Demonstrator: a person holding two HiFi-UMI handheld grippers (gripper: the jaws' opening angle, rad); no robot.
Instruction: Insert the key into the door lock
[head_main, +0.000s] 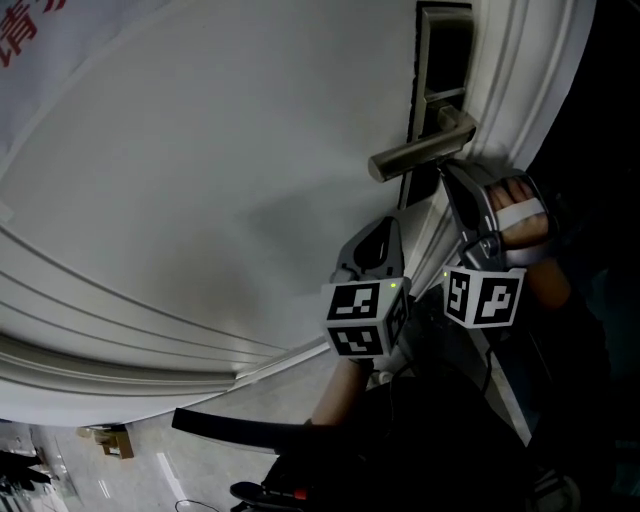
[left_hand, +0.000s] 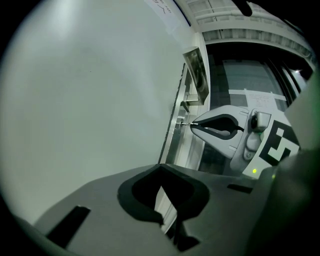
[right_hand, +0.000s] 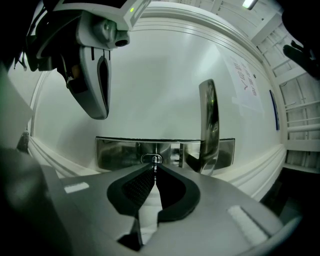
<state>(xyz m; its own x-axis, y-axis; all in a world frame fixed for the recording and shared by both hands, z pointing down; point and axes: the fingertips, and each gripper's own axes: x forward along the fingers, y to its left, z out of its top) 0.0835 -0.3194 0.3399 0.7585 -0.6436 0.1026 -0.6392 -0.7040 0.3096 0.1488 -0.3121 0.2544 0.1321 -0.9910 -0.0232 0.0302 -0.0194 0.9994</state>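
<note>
The right gripper (right_hand: 154, 170) is pinched shut on the key (right_hand: 155, 166). The key's tip sits at the keyhole (right_hand: 152, 159) in the steel lock plate (right_hand: 115, 152), mid-frame, left of the handle (right_hand: 209, 125). The left gripper (left_hand: 160, 169) is closed on nothing, near the door (left_hand: 90, 100).

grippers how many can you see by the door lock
2. The right gripper is at the keyhole by the handle, shut on the key. The left gripper hangs shut beside it, holding nothing.

Right tool (right_hand: 153, 172) pinching key (right_hand: 155, 166), tip at lock (right_hand: 151, 159), lever handle (right_hand: 209, 125) beside, left tool (right_hand: 101, 109) upper left.
</note>
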